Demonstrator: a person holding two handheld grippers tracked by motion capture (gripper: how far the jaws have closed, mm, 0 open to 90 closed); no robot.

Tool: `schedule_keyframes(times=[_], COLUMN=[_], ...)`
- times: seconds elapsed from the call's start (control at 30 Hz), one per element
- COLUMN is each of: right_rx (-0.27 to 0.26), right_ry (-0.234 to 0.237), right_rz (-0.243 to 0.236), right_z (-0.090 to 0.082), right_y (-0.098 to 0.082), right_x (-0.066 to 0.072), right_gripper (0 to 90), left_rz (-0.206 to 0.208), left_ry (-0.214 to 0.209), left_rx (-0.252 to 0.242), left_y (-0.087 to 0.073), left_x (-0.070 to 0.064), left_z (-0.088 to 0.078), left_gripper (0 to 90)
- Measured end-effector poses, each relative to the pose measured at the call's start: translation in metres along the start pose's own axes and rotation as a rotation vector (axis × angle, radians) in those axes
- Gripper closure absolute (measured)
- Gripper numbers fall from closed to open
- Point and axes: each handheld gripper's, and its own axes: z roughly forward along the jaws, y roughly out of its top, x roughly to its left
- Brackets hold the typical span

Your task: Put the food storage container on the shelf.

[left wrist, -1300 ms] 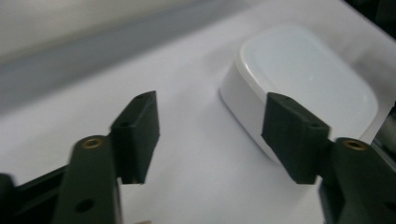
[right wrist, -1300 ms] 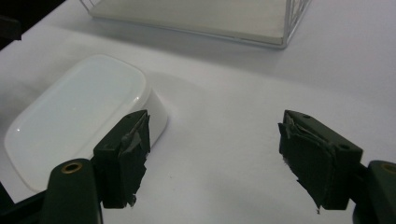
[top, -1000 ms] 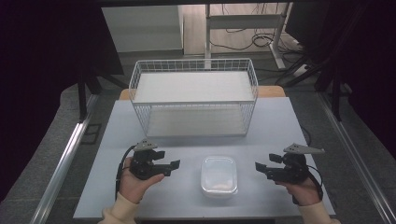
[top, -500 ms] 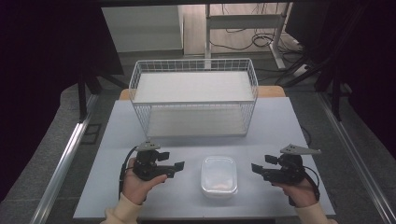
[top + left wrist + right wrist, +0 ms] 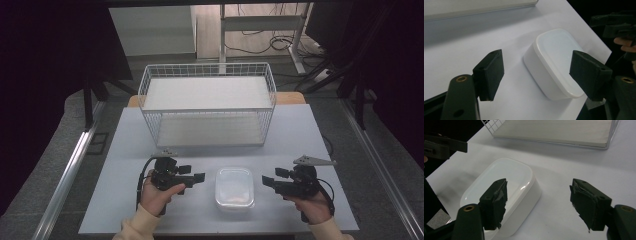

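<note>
Both grippers flank the lidded white container.
Left gripper and right gripper hover wide open, gripping nothing, wire basket beyond.

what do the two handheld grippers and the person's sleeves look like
Both the left gripper and the right gripper are black two-jaw tools with blocky dark pads; brass-coloured rivets show on the arms, and the right pads look frayed. Each carries a grey three-cornered plate on top and trails a black cable. The person wears cream, ribbed-cuff sleeves.
</note>
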Motion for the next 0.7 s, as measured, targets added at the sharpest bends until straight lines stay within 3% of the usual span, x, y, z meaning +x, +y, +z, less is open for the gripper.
schedule_keyframes(times=[0.03, 0.13, 0.3, 0.43, 0.6, 0.7], right_rx=[0.003, 0.018, 0.043, 0.059, 0.09, 0.108], right_ry=[-0.004, 0.002, 0.011, 0.027, 0.061, 0.076], right_rz=[-0.004, 0.007, 0.021, 0.04, 0.064, 0.079], right_z=[0.001, 0.006, 0.015, 0.021, 0.031, 0.036], right_y=[0.0, -0.002, -0.003, -0.005, -0.011, -0.013], right_x=[0.0, 0.003, 0.009, 0.012, 0.015, 0.015], right_gripper=[30.6, 31.8, 33.8, 35.5, 38.2, 40.2], left_rz=[-0.019, -0.025, -0.034, -0.09, -0.077, -0.103], left_ry=[-0.014, -0.008, -0.033, -0.094, -0.085, -0.107], left_rx=[-0.001, 0.004, 0.027, 0.046, 0.078, 0.091], left_y=[0.0, 0.0, -0.001, -0.005, -0.009, -0.009], left_x=[0.001, 0.002, 0.0, 0.001, -0.004, -0.004], left_z=[0.002, 0.005, 0.014, 0.023, 0.033, 0.04], left_gripper=[27.8, 28.6, 31.7, 33.1, 34.6, 36.9])
